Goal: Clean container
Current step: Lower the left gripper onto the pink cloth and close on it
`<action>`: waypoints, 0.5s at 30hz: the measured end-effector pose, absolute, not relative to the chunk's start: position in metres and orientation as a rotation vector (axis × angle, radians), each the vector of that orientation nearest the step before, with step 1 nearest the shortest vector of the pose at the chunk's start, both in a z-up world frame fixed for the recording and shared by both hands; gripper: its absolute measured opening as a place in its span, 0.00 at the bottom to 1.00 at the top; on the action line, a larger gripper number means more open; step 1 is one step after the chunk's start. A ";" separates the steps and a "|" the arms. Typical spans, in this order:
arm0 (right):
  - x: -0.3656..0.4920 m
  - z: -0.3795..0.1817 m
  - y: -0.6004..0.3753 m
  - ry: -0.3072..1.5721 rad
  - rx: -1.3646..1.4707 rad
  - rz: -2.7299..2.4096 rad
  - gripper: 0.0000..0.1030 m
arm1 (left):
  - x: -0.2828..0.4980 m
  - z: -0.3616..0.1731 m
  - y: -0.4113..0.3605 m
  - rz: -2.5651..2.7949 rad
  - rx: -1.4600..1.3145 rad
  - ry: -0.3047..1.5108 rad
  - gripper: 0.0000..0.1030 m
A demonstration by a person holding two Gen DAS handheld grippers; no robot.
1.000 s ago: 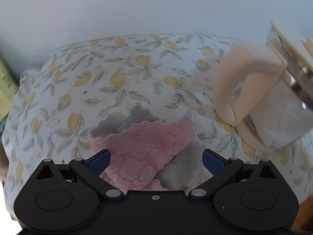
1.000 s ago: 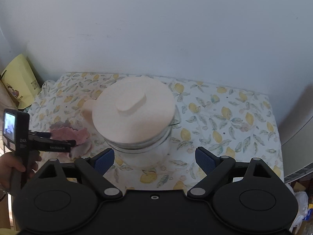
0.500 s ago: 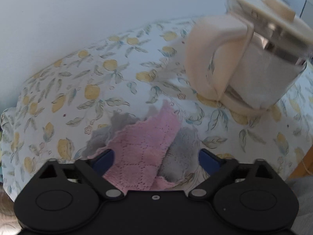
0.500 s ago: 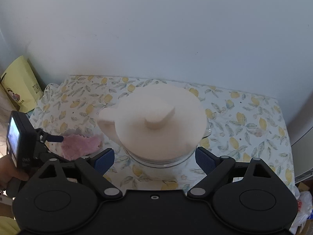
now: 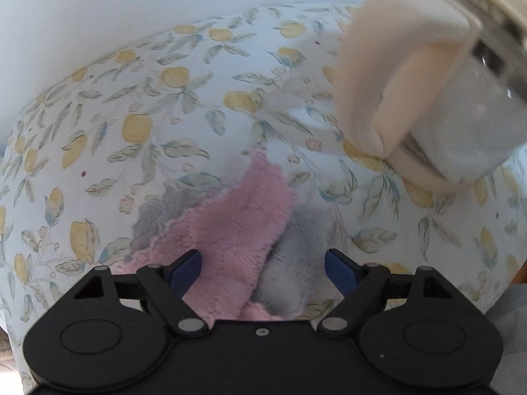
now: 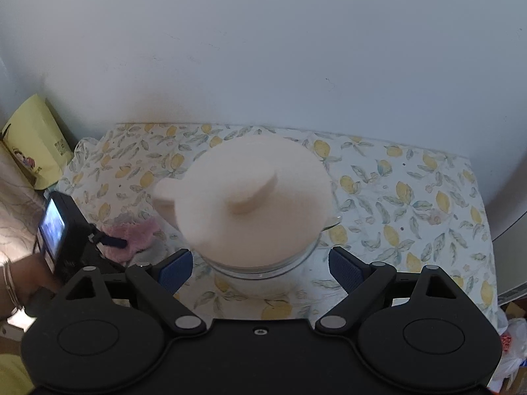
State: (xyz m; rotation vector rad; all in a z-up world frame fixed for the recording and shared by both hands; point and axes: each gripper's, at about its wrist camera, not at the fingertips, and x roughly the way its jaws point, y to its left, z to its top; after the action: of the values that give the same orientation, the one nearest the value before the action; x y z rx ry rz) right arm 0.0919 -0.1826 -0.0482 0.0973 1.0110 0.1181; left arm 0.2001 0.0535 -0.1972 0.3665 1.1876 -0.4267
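Note:
A glass container (image 6: 263,263) with a cream lid (image 6: 253,200) and cream handle (image 5: 395,92) stands on the lemon-print tablecloth (image 6: 411,197). A pink and grey cloth (image 5: 237,223) lies on the table left of it. My left gripper (image 5: 263,265) is open, with the cloth between its blue pads. My right gripper (image 6: 260,268) is open, above and in front of the container, holding nothing. The left gripper also shows in the right wrist view (image 6: 108,240), over the cloth (image 6: 131,233).
A white wall runs behind the table. A yellow bag (image 6: 33,141) stands off the table's left edge. The table's right edge drops off near a plastic bag (image 6: 510,345) on the floor.
The left gripper has moved closer to the cloth and the container, with the cloth now further between its pads. The right gripper has shifted so the lid sits centred between its fingers.

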 end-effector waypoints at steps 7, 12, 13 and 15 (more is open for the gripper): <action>0.104 -0.048 -0.192 1.013 0.069 0.165 0.91 | 0.210 -0.206 0.062 -0.374 0.368 1.233 0.82; 0.110 -0.046 -0.186 1.001 0.062 0.193 0.91 | 0.216 -0.215 0.070 -0.372 0.335 1.253 0.82; 0.111 -0.046 -0.185 1.003 0.054 0.195 0.91 | 0.217 -0.217 0.071 -0.372 0.328 1.258 0.83; 0.113 -0.045 -0.181 1.003 0.032 0.220 0.91 | 0.220 -0.219 0.072 -0.383 0.330 1.253 0.83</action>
State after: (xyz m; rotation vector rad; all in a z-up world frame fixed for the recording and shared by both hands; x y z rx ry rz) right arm 0.1130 -0.1807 -0.0450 0.0325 1.0030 0.2199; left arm 0.2199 0.0723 -0.2186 0.3301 1.2533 -0.3832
